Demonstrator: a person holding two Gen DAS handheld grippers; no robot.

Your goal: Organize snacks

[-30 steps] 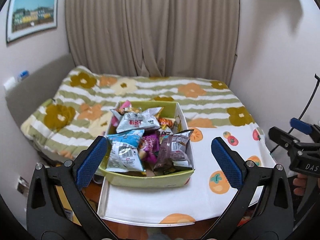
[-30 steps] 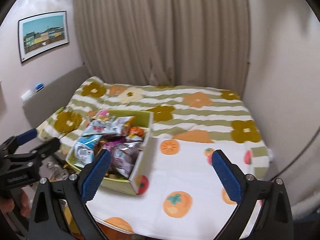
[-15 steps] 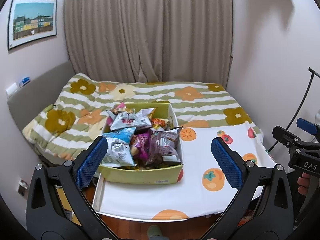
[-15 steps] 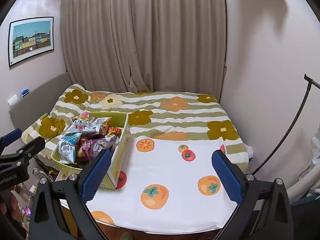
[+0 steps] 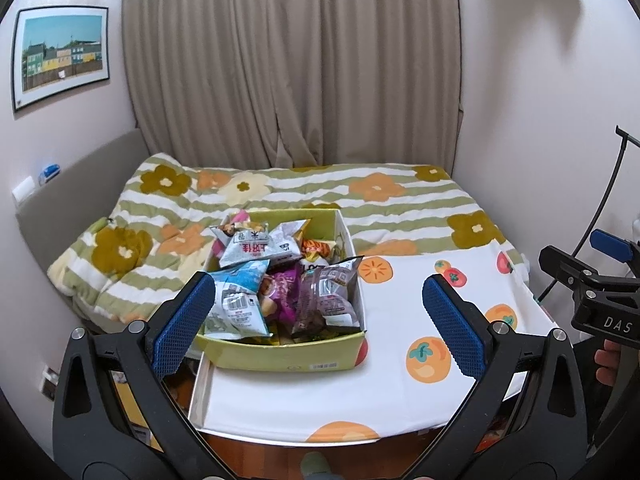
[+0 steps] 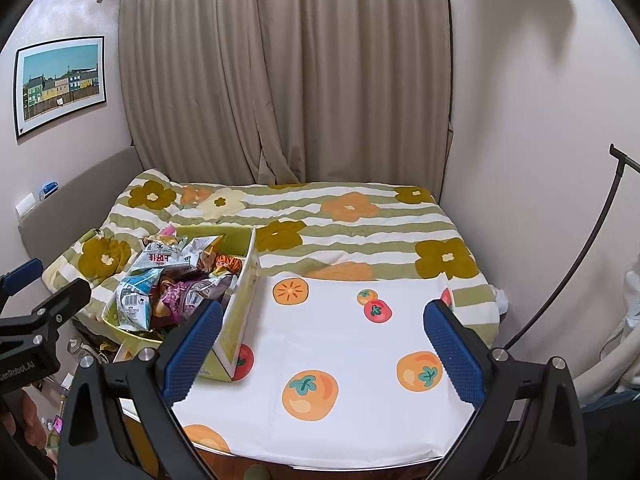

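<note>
A yellow-green cardboard box (image 5: 280, 354) (image 6: 240, 300) stands at the left end of a white fruit-print cloth (image 5: 400, 320) (image 6: 340, 344) and is heaped with several snack packets. On top lie a grey-white packet (image 5: 256, 246) (image 6: 164, 256), a blue-white one (image 5: 236, 304) (image 6: 134, 300), a purple one (image 5: 282, 292) and a brown one (image 5: 326, 300). My left gripper (image 5: 314, 320) hangs open in front of the box, well short of it. My right gripper (image 6: 320, 344) is open over the bare cloth, right of the box. Both hold nothing.
A bed with a striped flower blanket (image 5: 360, 200) lies behind the cloth, up against beige curtains (image 5: 292, 64). A framed picture (image 5: 60, 52) hangs on the left wall. A dark curved rod (image 6: 580, 248) stands at the right. The cloth's near edge (image 6: 320, 456) drops off below.
Both grippers have pulled back and risen, so the box and cloth look smaller and farther. The snacks have stayed in the box. Both grippers remain open.
</note>
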